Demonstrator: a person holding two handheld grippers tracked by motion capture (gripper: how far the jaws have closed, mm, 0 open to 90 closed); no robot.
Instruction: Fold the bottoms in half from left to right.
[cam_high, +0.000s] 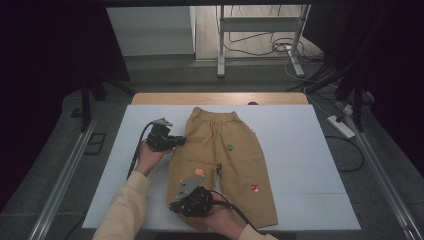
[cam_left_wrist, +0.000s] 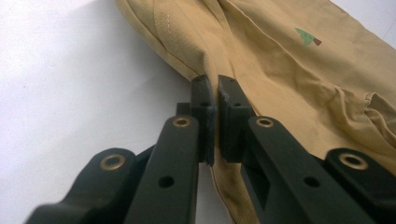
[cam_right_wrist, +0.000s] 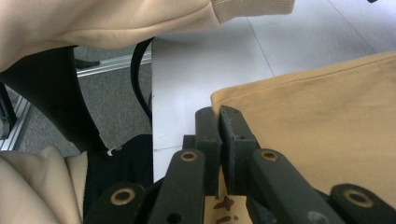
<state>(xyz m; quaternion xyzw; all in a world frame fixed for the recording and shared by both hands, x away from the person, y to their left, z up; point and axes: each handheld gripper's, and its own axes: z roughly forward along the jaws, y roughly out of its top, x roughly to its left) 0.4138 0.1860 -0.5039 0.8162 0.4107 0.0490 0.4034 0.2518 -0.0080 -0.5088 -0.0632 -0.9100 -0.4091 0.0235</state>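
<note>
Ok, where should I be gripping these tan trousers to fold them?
Grip the tan trousers along their left outer edge, coming in from the left: left claw at the side seam, right claw at the hem corner. Both edges lie flat and exposed on the white mat.

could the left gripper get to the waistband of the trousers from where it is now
Probably yes. The left gripper is shut on the trousers' left side seam, with the waistband just beyond it and bare white table around. It would have to let go first.
</note>
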